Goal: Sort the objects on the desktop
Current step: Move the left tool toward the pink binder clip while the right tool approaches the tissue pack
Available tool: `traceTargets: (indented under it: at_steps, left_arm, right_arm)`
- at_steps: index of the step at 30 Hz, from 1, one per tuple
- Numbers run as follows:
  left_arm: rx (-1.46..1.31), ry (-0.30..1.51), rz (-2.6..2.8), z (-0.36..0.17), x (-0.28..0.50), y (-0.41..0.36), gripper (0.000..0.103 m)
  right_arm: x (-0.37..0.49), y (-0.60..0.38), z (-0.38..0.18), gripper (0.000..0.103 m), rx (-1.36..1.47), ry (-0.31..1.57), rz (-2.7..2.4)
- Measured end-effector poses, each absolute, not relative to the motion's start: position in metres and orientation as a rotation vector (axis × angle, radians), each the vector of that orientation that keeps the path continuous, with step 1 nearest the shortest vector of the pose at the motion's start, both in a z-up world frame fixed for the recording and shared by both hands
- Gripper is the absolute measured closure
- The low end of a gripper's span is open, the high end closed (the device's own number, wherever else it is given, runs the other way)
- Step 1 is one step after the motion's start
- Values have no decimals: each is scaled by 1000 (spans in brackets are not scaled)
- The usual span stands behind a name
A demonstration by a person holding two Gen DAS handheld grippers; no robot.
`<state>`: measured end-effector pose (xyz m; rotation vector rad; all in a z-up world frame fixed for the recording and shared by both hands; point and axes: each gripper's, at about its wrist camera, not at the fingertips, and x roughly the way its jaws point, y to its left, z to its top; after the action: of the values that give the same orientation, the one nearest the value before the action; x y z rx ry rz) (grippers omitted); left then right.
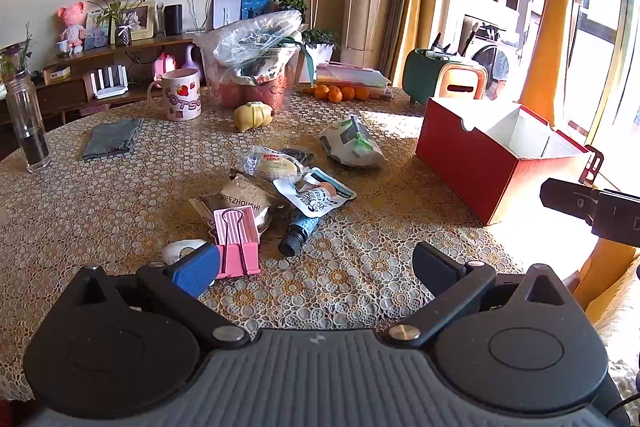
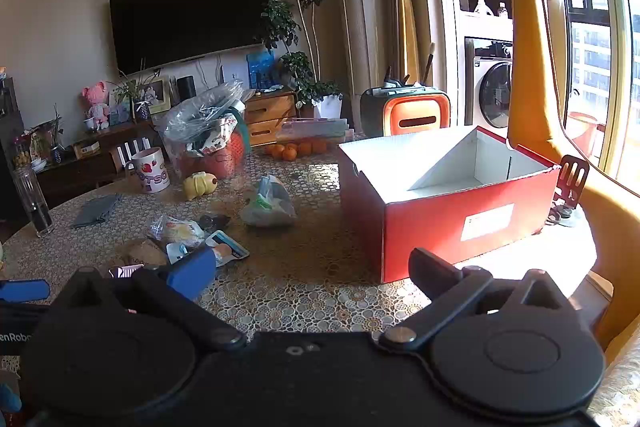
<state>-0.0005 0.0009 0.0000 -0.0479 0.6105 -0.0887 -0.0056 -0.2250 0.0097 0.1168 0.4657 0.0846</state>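
Observation:
A heap of small things lies mid-table: a pink binder clip, a dark dropper bottle, a white pouch, a bread packet and a tied plastic bag. My left gripper hovers open just in front of the clip, nothing between its fingers. To the right stands an open red box with a white divided inside. My right gripper is open and empty, low over the table with the red box just ahead to its right. The heap lies to its left.
A strawberry mug, a grey cloth, a glass bottle, a yellow toy, a filled basket and oranges crowd the far table. A yellow giraffe-shaped chair back rises behind the box.

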Motion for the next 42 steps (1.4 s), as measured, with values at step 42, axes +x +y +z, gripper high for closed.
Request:
traceTargets:
  at_steps: [42]
  left_arm:
    - [-52, 580, -94, -5, 23, 37, 0]
  right_arm:
    - [30, -198, 1, 2, 38, 490, 199]
